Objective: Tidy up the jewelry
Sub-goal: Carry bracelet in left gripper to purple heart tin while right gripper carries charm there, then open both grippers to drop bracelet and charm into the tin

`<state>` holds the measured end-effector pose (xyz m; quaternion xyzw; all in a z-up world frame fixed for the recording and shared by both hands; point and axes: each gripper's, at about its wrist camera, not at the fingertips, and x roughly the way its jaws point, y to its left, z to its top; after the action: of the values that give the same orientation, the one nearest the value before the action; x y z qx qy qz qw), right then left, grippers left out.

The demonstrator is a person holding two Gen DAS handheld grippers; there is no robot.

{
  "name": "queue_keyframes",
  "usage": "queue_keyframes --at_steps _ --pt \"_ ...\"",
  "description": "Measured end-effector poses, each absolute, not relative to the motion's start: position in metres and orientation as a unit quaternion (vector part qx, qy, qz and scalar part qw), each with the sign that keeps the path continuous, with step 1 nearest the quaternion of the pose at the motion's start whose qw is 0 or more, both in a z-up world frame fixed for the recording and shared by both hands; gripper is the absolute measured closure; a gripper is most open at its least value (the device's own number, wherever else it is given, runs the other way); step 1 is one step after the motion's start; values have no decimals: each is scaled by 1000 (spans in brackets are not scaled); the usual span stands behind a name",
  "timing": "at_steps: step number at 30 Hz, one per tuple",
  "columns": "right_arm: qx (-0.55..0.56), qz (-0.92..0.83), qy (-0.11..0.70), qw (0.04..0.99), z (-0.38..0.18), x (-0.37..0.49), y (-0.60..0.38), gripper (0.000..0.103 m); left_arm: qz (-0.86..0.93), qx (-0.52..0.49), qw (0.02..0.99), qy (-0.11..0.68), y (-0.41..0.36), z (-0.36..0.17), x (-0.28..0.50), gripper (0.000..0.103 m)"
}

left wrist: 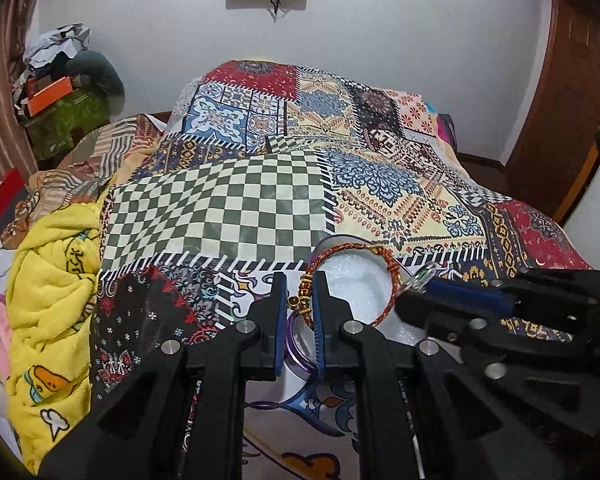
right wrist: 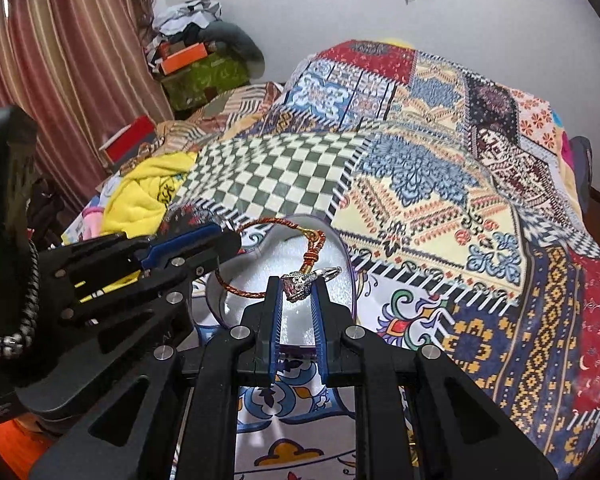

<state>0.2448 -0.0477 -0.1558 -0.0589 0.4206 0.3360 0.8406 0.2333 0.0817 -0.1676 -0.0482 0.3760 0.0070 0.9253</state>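
The left gripper (left wrist: 301, 300) and right gripper (right wrist: 296, 294) both pinch 1 bracelet (left wrist: 384, 280) over a round box (right wrist: 340, 248); a yellow towel (left wrist: 56, 280) lies near.

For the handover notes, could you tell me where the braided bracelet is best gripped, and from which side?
Grip the bracelet at its two ends, from above and each from its own side: the beaded knot in the left gripper, the silver charm in the right gripper. Both hold it so now, cord slack over the white-lined box.
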Motion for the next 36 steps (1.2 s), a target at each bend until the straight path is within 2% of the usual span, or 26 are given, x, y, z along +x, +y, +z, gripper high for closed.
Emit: queue_keyframes --at_steps 15,18,20,22,25,26,29,30,32,36 --pt "-70 345 432 830 -164 243 -46 90 10 -23 924 382 72 -170 230 92" --pt "-68 342 433 832 -161 243 -50 90 11 -30 924 382 74 -167 227 87" --pt "-65 339 430 834 -156 241 -55 90 12 -28 924 380 73 -164 226 75" --pt "-61 336 425 838 -150 240 -59 90 17 -22 927 374 72 -159 223 71" --pt "-60 326 416 847 -141 237 -67 88 19 -21 930 366 71 -150 217 71" --pt "-60 321 413 851 -137 235 -71 83 21 -20 932 362 70 -147 215 71" --pt "-61 304 400 863 -127 229 -81 59 28 -16 937 348 68 -135 206 70" --pt "-61 300 395 866 -124 227 -83 54 29 -16 939 344 67 -131 203 69" --pt "-60 294 388 871 -117 222 -91 53 29 -17 941 336 65 -123 197 64" --pt "-54 281 381 879 -107 215 -106 53 28 -16 946 322 59 -109 185 59"
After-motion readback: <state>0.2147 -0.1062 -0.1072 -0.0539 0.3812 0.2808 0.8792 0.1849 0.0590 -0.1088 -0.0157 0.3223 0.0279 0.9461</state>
